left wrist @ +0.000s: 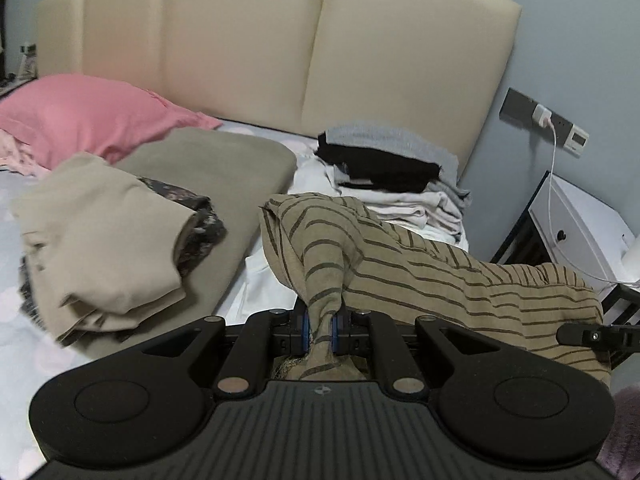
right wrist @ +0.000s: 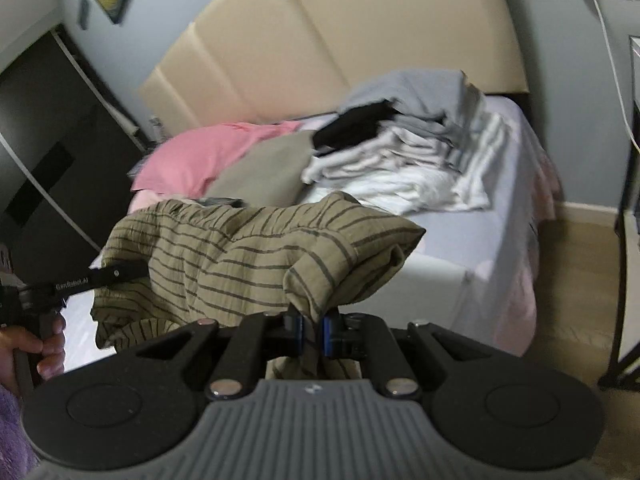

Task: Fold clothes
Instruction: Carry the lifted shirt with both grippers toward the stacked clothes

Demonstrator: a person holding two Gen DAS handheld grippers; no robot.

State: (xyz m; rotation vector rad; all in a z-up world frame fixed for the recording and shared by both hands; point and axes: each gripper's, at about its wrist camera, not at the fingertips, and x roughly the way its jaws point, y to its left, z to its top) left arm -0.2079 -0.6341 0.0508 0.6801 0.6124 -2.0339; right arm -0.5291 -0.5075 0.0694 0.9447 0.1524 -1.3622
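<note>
An olive-tan garment with dark stripes (left wrist: 432, 280) hangs bunched between both grippers above the bed. My left gripper (left wrist: 321, 326) is shut on one bunched end of it. My right gripper (right wrist: 312, 330) is shut on the other end of the same striped garment (right wrist: 240, 256). The right gripper's arm shows at the right edge of the left wrist view (left wrist: 592, 334). The left gripper, held by a hand, shows at the left of the right wrist view (right wrist: 80, 280).
A stack of folded grey, black and white clothes (left wrist: 392, 172) lies by the cream headboard (left wrist: 280, 40). A beige folded pile (left wrist: 104, 248), an olive cushion (left wrist: 224, 160) and a pink pillow (left wrist: 80, 116) lie left. A white nightstand (left wrist: 580, 224) stands right.
</note>
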